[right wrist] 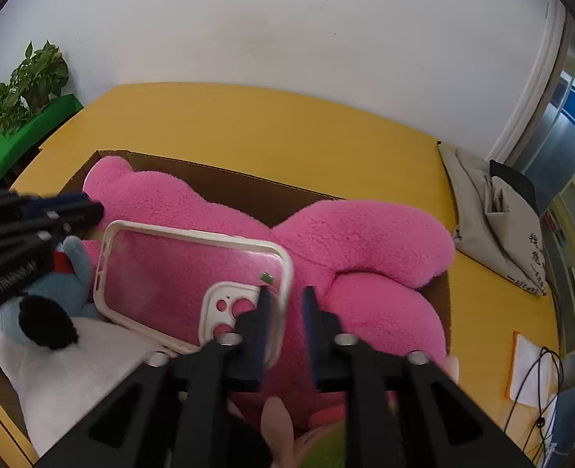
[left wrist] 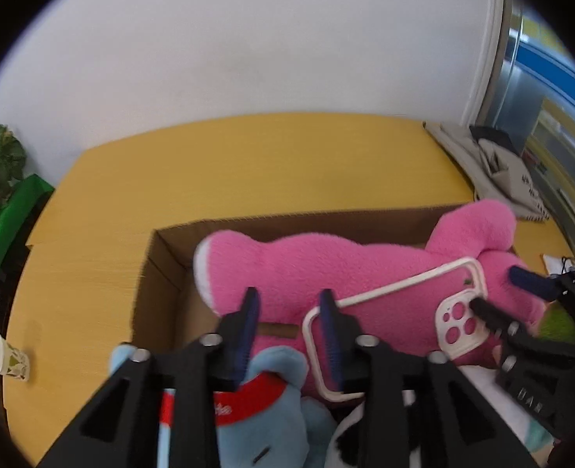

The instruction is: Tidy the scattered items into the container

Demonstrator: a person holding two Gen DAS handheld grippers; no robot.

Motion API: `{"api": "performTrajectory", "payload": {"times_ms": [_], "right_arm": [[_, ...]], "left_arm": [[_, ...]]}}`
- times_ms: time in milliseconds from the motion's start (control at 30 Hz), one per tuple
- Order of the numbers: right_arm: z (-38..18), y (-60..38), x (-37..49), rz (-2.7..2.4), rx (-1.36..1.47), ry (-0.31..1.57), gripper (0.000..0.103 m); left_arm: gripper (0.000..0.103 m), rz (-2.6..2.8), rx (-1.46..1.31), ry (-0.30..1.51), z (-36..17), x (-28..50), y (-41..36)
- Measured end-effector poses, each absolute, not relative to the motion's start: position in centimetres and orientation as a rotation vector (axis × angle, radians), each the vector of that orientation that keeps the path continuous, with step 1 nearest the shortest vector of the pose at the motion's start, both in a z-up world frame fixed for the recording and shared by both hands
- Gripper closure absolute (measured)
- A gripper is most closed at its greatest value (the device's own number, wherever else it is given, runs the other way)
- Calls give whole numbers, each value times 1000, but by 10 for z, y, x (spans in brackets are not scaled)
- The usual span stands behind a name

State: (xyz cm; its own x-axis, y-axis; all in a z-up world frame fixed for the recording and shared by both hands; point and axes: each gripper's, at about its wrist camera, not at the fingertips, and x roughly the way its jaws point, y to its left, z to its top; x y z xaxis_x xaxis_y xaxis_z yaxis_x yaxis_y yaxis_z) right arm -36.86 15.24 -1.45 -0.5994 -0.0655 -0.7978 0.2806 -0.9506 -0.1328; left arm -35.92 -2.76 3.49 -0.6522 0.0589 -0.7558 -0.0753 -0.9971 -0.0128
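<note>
White phone case (right wrist: 194, 269) between right jaws.

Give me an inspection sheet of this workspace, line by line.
Surface: yellow table, wood grain.
Job's things: cardboard box holds pink plush, blue plush and a white plush; clear phone case lies on the pink plush.
Clutter: paper cup on its side; grey cloth bag; papers.
Grippers: left gripper open over the case's end; right gripper jaws straddle the case rim, apart.
Cables: black cable across the papers.
Surroundings: white wall, potted plant, green ledge.
</note>
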Motion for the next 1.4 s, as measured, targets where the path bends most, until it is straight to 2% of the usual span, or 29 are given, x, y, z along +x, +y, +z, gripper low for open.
{"api": "performTrajectory", "payload": {"times_ms": [67,100,133,233,367,467,567,767,1000,1400], "right_arm": [[-3,160,-357,-2703,1241,367,10],[8,164,-344,-2755,1192,350,6],[18,169,-333,-2777,1147,316,6],[47,184,-282,-2753,1009,170,1],[61,198,-191,-2759,845,99,0],[46,203,-130,-2773,803,56,0],[18,211,-78,-2787,834,-67,0],[7,221,-23,-2895,843,-52,0],[10,212,22,-2901,848,37,0],[9,198,42,-2892,852,153,0]], "left_arm": [[51,2836,-1193,16,55,-334,-35],[42,2865,-1145,16,66,-318,-37],[34,2891,-1102,20,75,-304,-38],[24,2968,-943,67,98,-246,-36],[24,2996,-834,104,104,-166,-23],[23,2993,-819,76,91,-113,-17],[23,3002,-864,85,70,-74,-12],[23,2996,-873,-77,53,-13,-24],[23,3018,-875,-67,43,22,-23],[23,2984,-891,-63,28,25,-12]]}}
